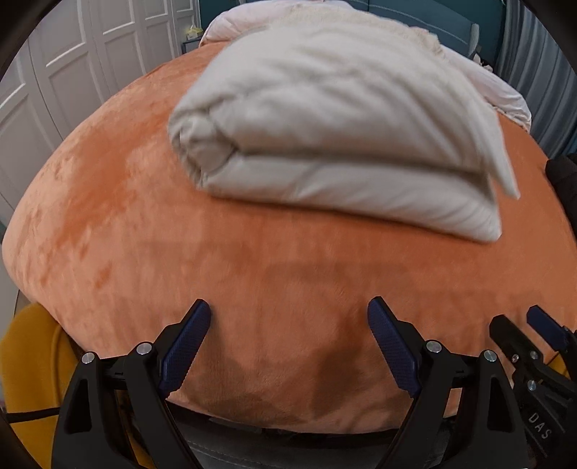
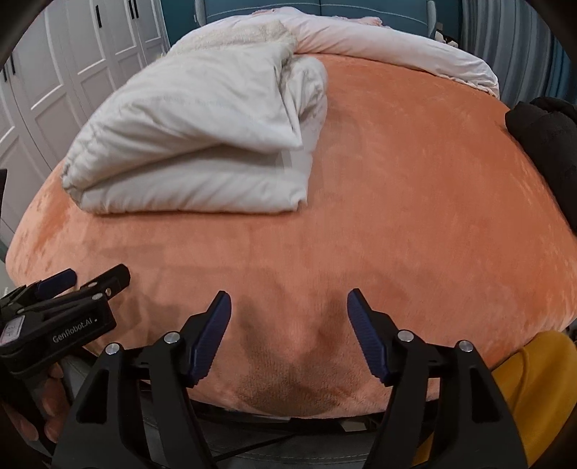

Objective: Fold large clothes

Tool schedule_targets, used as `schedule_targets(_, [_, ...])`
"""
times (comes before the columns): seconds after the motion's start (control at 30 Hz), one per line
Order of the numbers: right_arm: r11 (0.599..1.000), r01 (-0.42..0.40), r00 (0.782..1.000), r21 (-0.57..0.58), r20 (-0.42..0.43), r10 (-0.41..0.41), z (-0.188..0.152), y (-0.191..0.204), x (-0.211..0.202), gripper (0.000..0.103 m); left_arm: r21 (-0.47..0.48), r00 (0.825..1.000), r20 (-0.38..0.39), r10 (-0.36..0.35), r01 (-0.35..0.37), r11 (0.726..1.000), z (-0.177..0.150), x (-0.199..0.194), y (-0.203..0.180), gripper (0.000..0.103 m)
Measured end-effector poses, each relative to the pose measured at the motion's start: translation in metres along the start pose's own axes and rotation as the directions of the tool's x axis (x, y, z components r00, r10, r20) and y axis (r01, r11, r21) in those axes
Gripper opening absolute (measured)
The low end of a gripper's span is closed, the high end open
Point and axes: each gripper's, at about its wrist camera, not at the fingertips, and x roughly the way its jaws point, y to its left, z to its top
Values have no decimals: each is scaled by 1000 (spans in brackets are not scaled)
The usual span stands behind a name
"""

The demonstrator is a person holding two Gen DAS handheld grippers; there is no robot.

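White panelled wardrobe doors (image 2: pixel 93 61), teal headboard (image 2: pixel 324 9)

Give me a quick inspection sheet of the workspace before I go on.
Surface: orange plush bedspread, bare near the grippers.
Job's things: white garment folded into a thick bundle, lying free.
Clutter: black item at the right edge; pale bedding at the far end.
Grippers: left gripper open, empty; right gripper open, empty.
Cables: black cable beside the left gripper.
Surroundings: white panelled doors, yellow fabric below the bed edge.
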Motion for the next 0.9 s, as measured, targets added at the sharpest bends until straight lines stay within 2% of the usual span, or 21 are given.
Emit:
schedule_targets(0.1, [1000, 12, 1000, 7, -2, -12, -5, 0, 8, 69, 40, 999, 41, 23, -25, 999, -7, 0, -5, 88])
schedule_targets(0.3, [999, 39, 998, -38, 49, -37, -14, 13, 13, 84, 63, 996, 81, 36, -41, 997, -14, 3, -11, 96])
schedule_targets(0.6, [998, 50, 992, -34, 114, -46, -25, 16, 15, 89, 54, 988, 146, 59, -67, 996, -22, 7, -12, 98])
schedule_targets(0.9, [999, 43, 993, -29, 113, -39, -23, 10, 18, 92, 48, 984, 166, 65, -74, 996, -18, 10, -8, 98])
